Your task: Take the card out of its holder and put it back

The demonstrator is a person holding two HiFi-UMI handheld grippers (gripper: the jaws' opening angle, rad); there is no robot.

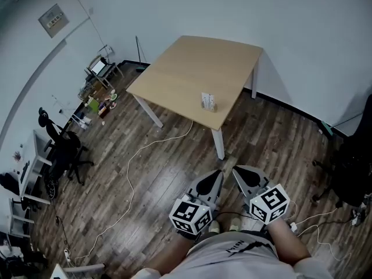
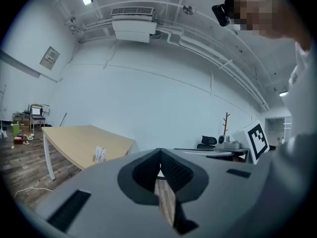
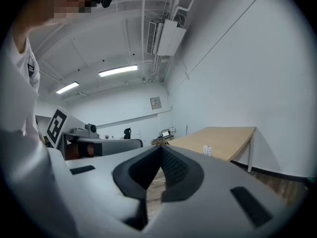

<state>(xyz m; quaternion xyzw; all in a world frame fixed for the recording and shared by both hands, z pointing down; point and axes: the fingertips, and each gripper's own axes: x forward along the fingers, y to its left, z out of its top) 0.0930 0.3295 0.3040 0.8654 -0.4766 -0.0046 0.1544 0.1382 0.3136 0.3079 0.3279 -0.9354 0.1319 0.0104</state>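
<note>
**Both grippers shut and empty, card holder far off on the table**

Head view: One light wooden table (image 1: pixel 197 63) stands on the plank floor (image 1: pixel 163 173), with its far sides near the white walls. One white card holder (image 1: pixel 208 102) stands upright on it, just inside the near edge and close to the near corner leg. The card cannot be told apart from the holder at this size. Open floor lies between that edge and the two grippers, crossed by one white cable (image 1: pixel 131 173). The left gripper (image 1: pixel 220 173) and right gripper (image 1: pixel 235 170) are side by side low in the frame, well apart from the table. Clutter and an office chair (image 1: pixel 64 147) line the left wall.

Left gripper view: The jaws are pressed together at the tips with nothing between them. The one holder (image 2: pixel 100 154) shows on the table's near side, far ahead to the left.

Right gripper view: These jaws also meet at the tips and are empty. The holder (image 3: pixel 207 149) sits on the tabletop, far ahead to the right.
</note>
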